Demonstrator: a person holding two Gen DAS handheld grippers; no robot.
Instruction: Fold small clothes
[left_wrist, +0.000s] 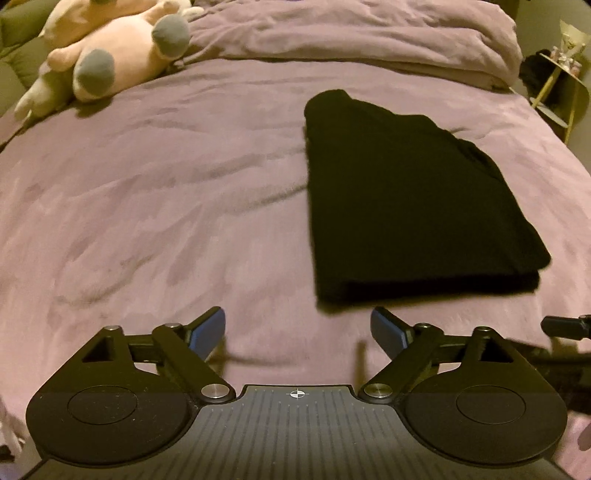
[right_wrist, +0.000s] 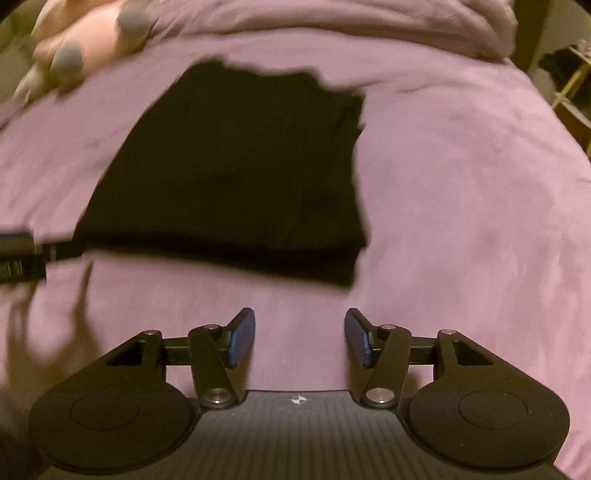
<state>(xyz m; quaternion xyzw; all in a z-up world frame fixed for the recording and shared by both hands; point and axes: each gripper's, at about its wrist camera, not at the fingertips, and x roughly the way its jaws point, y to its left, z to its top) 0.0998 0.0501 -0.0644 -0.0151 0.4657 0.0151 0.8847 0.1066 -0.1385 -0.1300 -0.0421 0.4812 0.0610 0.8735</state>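
The left gripper (left_wrist: 298, 328) gapes wide and empty at lower centre; the right gripper (right_wrist: 300, 338) stands open, holding nothing. The folded black garment (left_wrist: 413, 199) lies beyond both, untouched, on the purple bedspread (left_wrist: 147, 206).

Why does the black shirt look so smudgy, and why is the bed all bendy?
Right wrist view: the black shirt has smeared edges from motion blur. Left wrist view: it looks sharper. Both views: the fisheye lens curves the purple bed cover, and dim, warm light hides the shirt's folds.

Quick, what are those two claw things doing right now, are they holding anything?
Left gripper: jaws open wide, holding nothing.
Right gripper: jaws open, holding nothing.
The folded black garment lies on the bed, ahead of both.
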